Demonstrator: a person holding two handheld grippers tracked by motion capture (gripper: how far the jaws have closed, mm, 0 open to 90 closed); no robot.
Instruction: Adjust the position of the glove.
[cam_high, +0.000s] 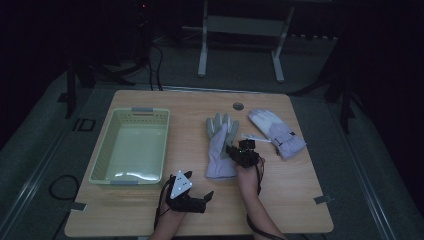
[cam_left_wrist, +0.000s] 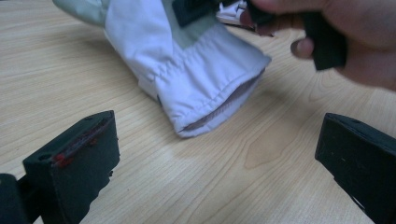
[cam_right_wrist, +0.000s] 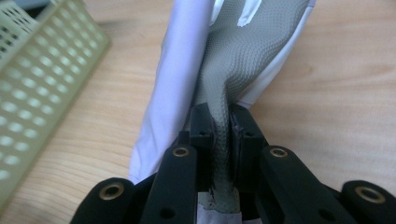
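The right claw (cam_right_wrist: 223, 140) is pinching the near glove (cam_high: 220, 147) by its grey palm; the basket (cam_high: 131, 145) (presumably its destination) is lying beyond the glove's long side; the left claw (cam_left_wrist: 219, 163) is gaping empty at its cuff.

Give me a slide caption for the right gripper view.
Right claw shut on a fold of the glove grey palm fabric, green basket alongside on the wooden table.

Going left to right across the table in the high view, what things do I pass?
Basket → left gripper → glove pinched by the right gripper → right gripper → second glove.
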